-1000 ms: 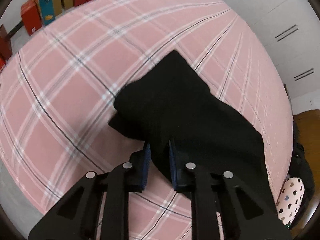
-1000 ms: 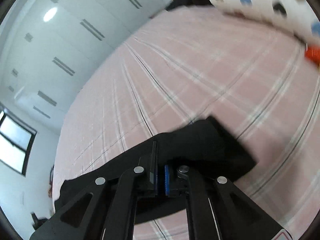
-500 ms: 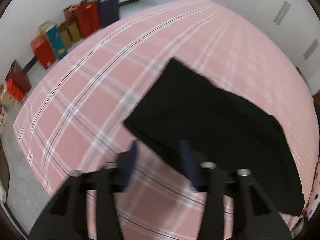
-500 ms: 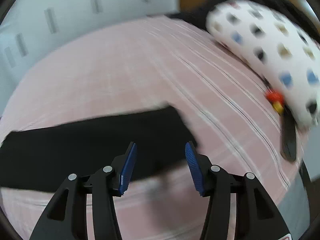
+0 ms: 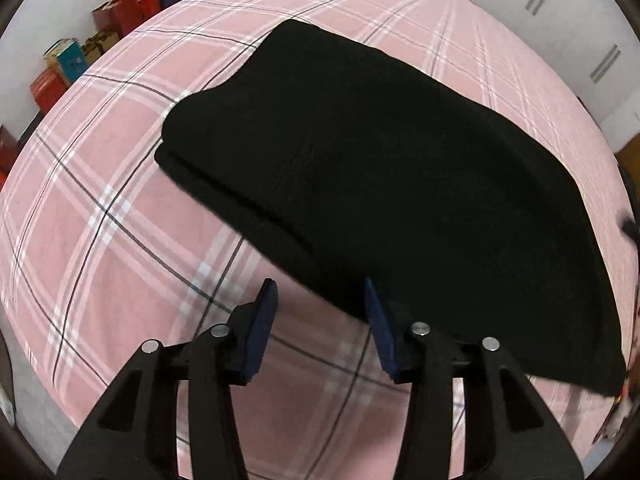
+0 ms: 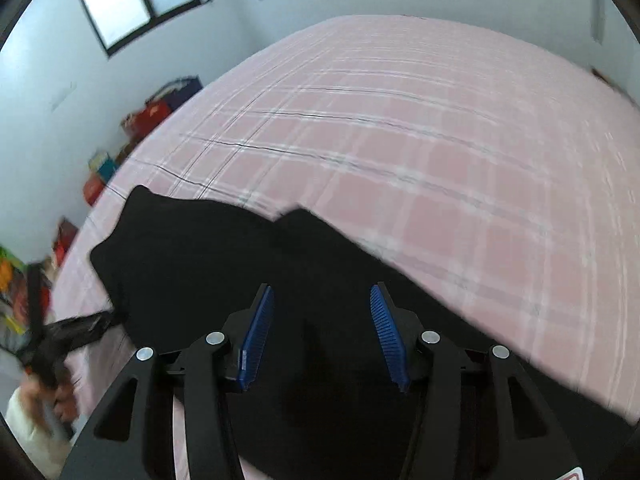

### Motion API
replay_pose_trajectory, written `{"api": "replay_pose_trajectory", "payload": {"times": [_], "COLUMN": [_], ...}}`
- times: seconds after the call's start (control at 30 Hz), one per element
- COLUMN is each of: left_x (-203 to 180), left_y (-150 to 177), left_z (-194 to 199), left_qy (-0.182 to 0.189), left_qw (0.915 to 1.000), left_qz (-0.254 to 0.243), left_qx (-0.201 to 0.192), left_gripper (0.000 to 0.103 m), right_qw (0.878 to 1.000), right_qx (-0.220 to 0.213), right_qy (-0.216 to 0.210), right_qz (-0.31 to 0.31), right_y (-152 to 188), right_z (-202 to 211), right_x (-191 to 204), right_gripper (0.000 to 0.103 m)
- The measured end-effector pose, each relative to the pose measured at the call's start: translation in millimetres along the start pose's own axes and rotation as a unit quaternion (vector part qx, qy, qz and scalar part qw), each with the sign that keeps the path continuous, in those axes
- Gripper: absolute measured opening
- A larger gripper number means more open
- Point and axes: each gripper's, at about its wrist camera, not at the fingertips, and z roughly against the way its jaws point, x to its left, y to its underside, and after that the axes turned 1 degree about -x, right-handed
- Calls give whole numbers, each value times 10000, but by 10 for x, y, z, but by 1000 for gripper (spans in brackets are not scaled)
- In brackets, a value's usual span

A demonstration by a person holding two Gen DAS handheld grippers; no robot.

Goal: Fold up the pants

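Pants (image 5: 400, 168) plain black, no legible labels.

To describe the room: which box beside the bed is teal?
The upright teal box, just left of the brown boxes; the others are red or brown.

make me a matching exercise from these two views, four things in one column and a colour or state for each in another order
Things:
1. pants
2. bed sheet
3. left tool
4. window

Colour or state:
A. pink with a plaid pattern
B. jaws apart and closing, nothing pinched between the pads
C. black, folded, lying flat
D. dark frame, bright daylight behind

Right pairs: 1-C, 2-A, 3-B, 4-D
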Motion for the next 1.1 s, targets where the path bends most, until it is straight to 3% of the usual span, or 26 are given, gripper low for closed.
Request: {"api": "replay_pose_trajectory", "payload": {"times": [0.1,0.2,0.27,0.3,0.33,0.4,0.5,0.53,0.6,0.63,0.7,0.73,0.77,0.87,0.9,0.93,0.97,1.0,1.03,1.1], "left_x": [37,95,82,79,80,79,95,141,168,254,380,434,501,659,708,741,797,832,842,870], "left_y": [32,157,224,257,282,321,367,375,362,354,321,290,241,53,-11,-50,-88,-104,-118,-121], "left_z": [4,-26,-7,3,3,16,71,132,261,351,436,456,459,312,211,133,30,-13,-17,90], "left_qy": [42,-76,-153,-185,-219,-246,-172,-28,481,828,1175,1300,1497,1919,1872,1878,1974,1955,1887,1935], "left_qw": [9998,9989,9973,9968,9962,9959,9966,9977,9976,9949,9898,9867,9815,9672,9651,9625,9563,9539,9558,9568], "left_qz": [-214,-468,-720,-770,-832,-857,-749,-562,-173,133,490,683,924,1540,1758,1912,2131,2256,2237,2138], "left_qx": [-11,11,-73,-79,-105,-184,-309,-379,-474,-562,-644,-691,-756,-635,-515,-419,-339,-306,-290,-378], "left_gripper": [44,42,42,42,42,42,43,44,51,54,83,88,89,91,91,89,75,40,20,12], "right_qw": [9995,9973,9945,9946,9954,9956,9975,9984,9989,9988,9984,9983,9982,9979,9981,9983,9984,9986,9991,9993], "right_qx": [173,460,815,905,861,831,671,523,162,-78,-387,-458,-518,-622,-601,-580,-560,-518,-415,-363], "right_qy": [204,-113,-460,-480,-417,-340,17,201,439,403,223,148,76,-149,-133,-31,46,41,34,52], "right_qz": [-188,-569,-476,-186,75,260,217,124,-99,-279,-358,-330,-300,-109,-41,69,106,99,78,-3], "right_y": [-175,-301,-294,-267,-278,-321,-511,-571,-631,-612,-454,-356,-244,370,464,658,856,976,1133,1289], "right_z": [-207,-534,-710,-767,-799,-868,-982,-950,-822,-664,-367,-252,-158,235,281,364,443,498,545,620], "right_x": [-79,-156,-106,-10,79,153,131,103,58,23,27,46,82,204,239,289,322,320,327,317], "right_gripper": [50,50,48,44,30,16,8,0,0,5,14,27,42,50,51,54,59,60,60,60]}}
